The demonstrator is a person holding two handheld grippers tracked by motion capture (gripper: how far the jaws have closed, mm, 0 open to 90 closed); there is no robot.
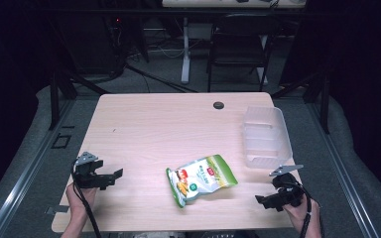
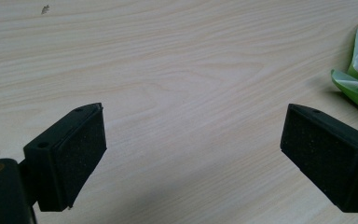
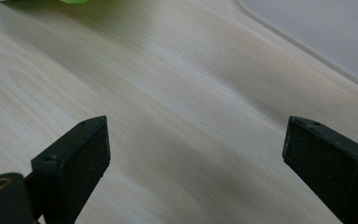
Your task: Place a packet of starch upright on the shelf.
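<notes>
A: Jaws were spread wide on both grippers, nothing between the pads. Left gripper (image 1: 110, 176) hovered over bare table (image 1: 168, 124) near the front left corner; right gripper (image 1: 267, 201) sat low at the front right.

B: And the snack bag?

A: Snack bag (image 1: 201, 179) lay flat between the two, nearer the front edge, apart from both. Its green corner (image 2: 356, 84) showed at the right of the left gripper view. Clear plastic bin (image 1: 267, 136) stood by the right edge, behind the right gripper.

B: Risks noted?

A: My judgement only: the bag looked slick and puffed, so a pinch on the middle could have squeezed air and slipped. A low approach might have pushed it along the table instead. The right hand's swing could also have knocked the light bin toward the edge.
</notes>
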